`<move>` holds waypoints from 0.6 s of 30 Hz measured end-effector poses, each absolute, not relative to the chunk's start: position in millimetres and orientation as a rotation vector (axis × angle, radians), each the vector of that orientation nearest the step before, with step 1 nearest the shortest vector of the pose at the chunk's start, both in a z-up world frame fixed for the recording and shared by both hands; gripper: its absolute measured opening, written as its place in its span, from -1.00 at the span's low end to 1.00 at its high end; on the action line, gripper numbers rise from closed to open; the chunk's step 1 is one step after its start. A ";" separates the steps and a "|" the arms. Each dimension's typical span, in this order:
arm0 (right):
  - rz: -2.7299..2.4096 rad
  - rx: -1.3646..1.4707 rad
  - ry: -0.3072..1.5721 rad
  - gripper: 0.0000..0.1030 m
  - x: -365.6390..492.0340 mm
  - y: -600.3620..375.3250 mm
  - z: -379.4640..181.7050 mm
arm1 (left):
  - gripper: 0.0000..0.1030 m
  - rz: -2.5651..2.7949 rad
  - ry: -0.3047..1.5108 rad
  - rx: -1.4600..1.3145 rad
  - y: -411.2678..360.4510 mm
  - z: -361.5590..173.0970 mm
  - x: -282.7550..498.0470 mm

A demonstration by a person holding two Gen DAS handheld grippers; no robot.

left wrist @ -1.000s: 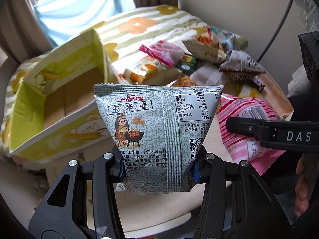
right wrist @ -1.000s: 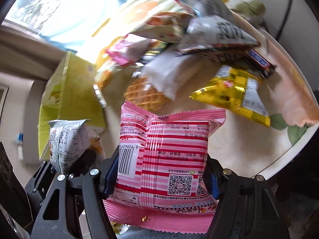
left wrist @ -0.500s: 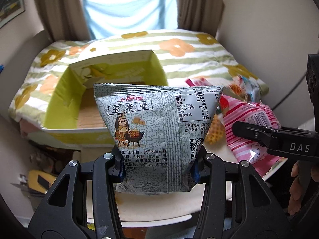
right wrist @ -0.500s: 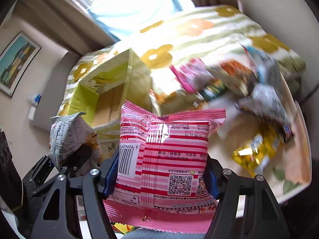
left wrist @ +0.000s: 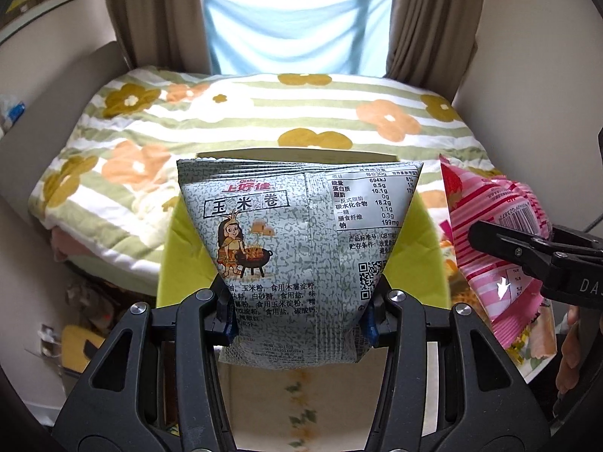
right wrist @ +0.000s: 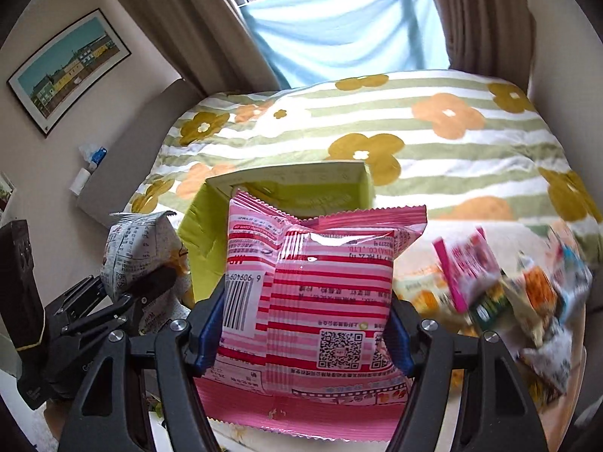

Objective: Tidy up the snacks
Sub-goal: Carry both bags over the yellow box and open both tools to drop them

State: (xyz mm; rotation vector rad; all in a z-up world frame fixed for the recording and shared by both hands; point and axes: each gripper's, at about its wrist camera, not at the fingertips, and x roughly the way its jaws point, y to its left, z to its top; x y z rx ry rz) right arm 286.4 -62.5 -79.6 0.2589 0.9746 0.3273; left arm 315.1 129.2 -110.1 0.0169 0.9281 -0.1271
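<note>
My left gripper (left wrist: 299,314) is shut on a grey-green corn-roll snack bag (left wrist: 297,248) and holds it upright in front of the open yellow-green cardboard box (left wrist: 426,241). My right gripper (right wrist: 303,333) is shut on a pink striped snack bag (right wrist: 320,301), also held in front of the box (right wrist: 203,241). In the left wrist view the pink bag (left wrist: 486,233) and the right gripper show at the right. In the right wrist view the grey bag (right wrist: 141,245) and the left gripper show at the left. Much of the box interior is hidden by the bags.
Several loose snack packets (right wrist: 527,293) lie in a blurred pile on the round table (right wrist: 524,233) at the right. A bed with a flowered striped quilt (left wrist: 264,120) lies behind the box. Clutter (left wrist: 83,335) sits on the floor at the left.
Both grippers have swung left, away from the snack pile, and now face the box and bed straight on. Both bags stay gripped. The box now sits centred behind the bags.
</note>
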 end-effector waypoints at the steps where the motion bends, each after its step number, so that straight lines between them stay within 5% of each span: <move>1: 0.328 0.250 0.976 0.29 293.5 -57.4 -81.1 | -0.15 -0.129 0.943 0.015 135.9 -114.2 327.1; 18: 0.251 0.222 1.101 0.29 385.7 -22.2 -142.4 | -0.15 -0.195 1.211 0.037 157.9 -231.6 453.7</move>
